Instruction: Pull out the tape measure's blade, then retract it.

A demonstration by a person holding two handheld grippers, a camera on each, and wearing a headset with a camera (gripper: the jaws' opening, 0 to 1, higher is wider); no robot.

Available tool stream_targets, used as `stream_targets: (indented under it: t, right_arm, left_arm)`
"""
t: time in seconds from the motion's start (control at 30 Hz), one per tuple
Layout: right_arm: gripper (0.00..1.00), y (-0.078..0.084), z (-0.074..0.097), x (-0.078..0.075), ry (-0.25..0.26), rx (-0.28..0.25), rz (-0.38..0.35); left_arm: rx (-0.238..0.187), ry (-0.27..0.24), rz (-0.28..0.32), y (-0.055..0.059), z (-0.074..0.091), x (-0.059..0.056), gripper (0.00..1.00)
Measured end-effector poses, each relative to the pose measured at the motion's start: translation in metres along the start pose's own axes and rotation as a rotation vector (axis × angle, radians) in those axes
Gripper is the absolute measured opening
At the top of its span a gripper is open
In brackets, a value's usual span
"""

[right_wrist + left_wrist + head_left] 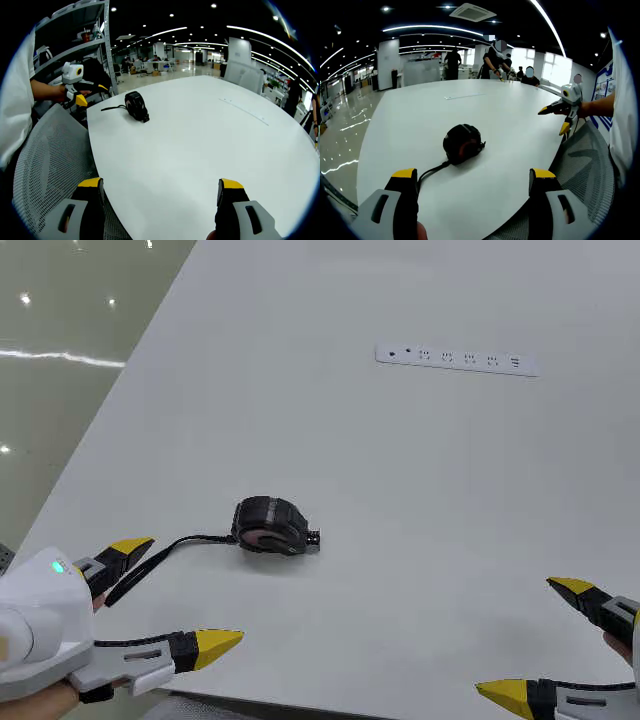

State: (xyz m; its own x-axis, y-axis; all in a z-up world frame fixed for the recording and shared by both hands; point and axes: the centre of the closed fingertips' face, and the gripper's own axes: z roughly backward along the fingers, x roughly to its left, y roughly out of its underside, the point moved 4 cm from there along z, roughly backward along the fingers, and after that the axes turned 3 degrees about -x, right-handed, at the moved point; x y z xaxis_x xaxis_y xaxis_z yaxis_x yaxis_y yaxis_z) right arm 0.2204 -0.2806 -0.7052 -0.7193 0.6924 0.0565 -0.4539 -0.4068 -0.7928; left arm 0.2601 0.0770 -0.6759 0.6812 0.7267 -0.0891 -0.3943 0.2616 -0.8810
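Left gripper (pixel 187 590) and right gripper (pixel 520 636) hover wide open and empty over the white table (pixel 420 490), a black tape measure (pixel 270 526) lying nearer the left.

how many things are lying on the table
2: a black tape measure near the front edge of the table, with its strap trailing left, and a white power strip farther back on the right. Something beyond the views could be hidden.

Head view looks down, gripper views low, all share tape measure (pixel 270 525)
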Motion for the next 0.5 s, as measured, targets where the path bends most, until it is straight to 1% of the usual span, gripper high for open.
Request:
stream_targets:
  t: [0.5]
  right_arm:
    - [0.93, 0.0002, -0.0005, -0.0015, -0.001, 0.005, 0.004]
  left_arm:
    - [0.001, 0.000, 0.000, 0.0008, -0.0014, 0.0008, 0.89]
